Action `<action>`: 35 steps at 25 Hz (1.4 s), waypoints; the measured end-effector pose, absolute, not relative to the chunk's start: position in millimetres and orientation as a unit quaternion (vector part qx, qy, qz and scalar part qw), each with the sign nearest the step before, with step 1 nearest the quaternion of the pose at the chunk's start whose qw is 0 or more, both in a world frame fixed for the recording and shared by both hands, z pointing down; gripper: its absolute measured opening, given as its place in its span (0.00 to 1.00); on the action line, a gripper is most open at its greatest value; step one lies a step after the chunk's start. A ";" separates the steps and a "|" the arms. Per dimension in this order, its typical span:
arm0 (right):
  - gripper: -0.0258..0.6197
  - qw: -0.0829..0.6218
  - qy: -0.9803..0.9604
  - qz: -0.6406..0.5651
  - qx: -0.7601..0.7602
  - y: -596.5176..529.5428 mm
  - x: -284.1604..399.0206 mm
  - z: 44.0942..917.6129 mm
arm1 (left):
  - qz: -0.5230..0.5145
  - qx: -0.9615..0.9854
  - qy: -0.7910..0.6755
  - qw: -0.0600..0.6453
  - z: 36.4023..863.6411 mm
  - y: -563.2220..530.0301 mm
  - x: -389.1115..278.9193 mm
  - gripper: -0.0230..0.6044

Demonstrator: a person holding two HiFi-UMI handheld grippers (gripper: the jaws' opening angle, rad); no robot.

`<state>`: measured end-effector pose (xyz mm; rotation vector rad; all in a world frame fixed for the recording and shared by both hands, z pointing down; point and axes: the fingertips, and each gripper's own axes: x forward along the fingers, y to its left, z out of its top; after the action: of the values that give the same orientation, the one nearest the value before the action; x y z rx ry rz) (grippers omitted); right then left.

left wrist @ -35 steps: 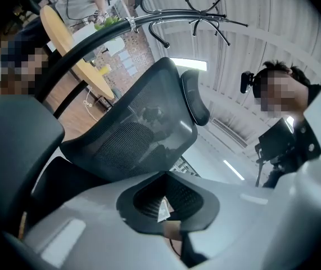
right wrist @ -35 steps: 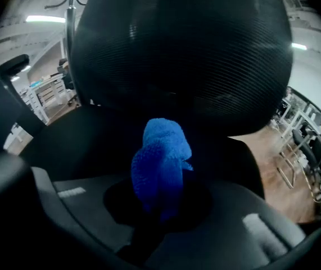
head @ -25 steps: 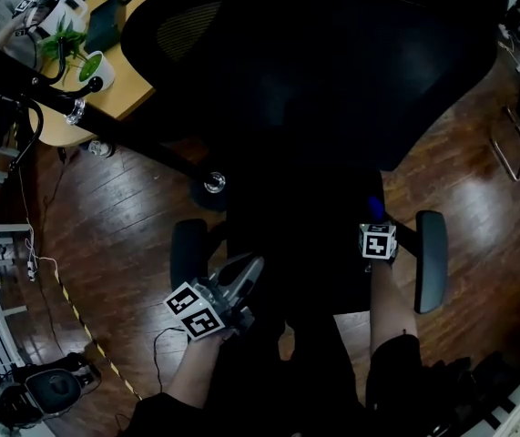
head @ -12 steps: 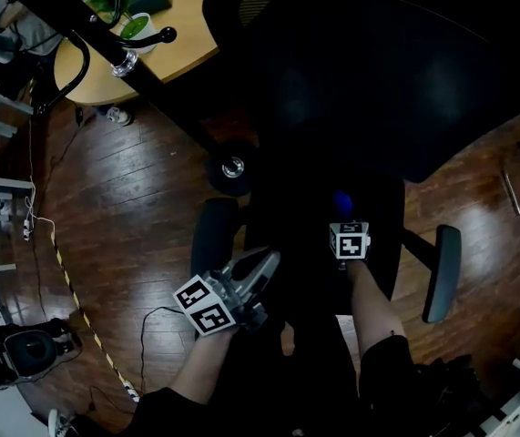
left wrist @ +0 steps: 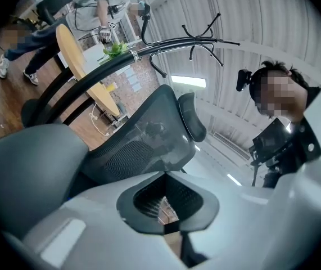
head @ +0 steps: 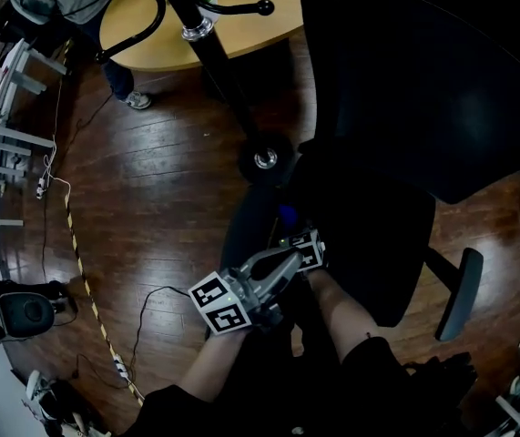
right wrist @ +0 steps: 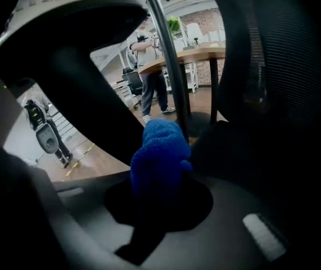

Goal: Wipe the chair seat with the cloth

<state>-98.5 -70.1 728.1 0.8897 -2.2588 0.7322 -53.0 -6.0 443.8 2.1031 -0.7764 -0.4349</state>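
Blue cloth (right wrist: 159, 153), one, pinched in the right gripper (right wrist: 159, 194); left gripper (left wrist: 168, 207) closed empty; one chair (head: 405, 80).

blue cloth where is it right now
The blue cloth sits clamped in the right gripper, centre of the right gripper view; in the head view it peeks out at the left edge of the chair seat.

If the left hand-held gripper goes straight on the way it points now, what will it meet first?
Probably the chair's mesh backrest, straight ahead of the left hand-held gripper; how far away is unclear.
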 end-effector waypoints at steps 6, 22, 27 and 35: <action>0.09 0.317 -0.841 0.262 0.352 -61.8 -81.0 736.7 | -0.171 0.838 -0.315 0.412 448.6 -4.0 -60.7 0.03; 0.09 0.345 -0.639 0.307 0.616 -7.5 275.8 743.6 | -0.127 0.858 -0.284 0.408 456.5 -0.8 -44.6 0.03; 0.09 0.344 -0.625 0.322 0.623 5.9 302.6 743.1 | -0.114 0.865 -0.265 0.411 459.7 -6.8 -17.2 0.03; 0.09 0.301 -0.610 0.399 0.615 8.1 300.3 756.8 | -0.113 0.869 -0.261 0.406 456.8 -9.6 -0.8 0.03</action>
<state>300.3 8.1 756.8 1.6328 -1.6173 1.0591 -0.8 -9.6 456.8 2.1923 -0.6576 -0.2839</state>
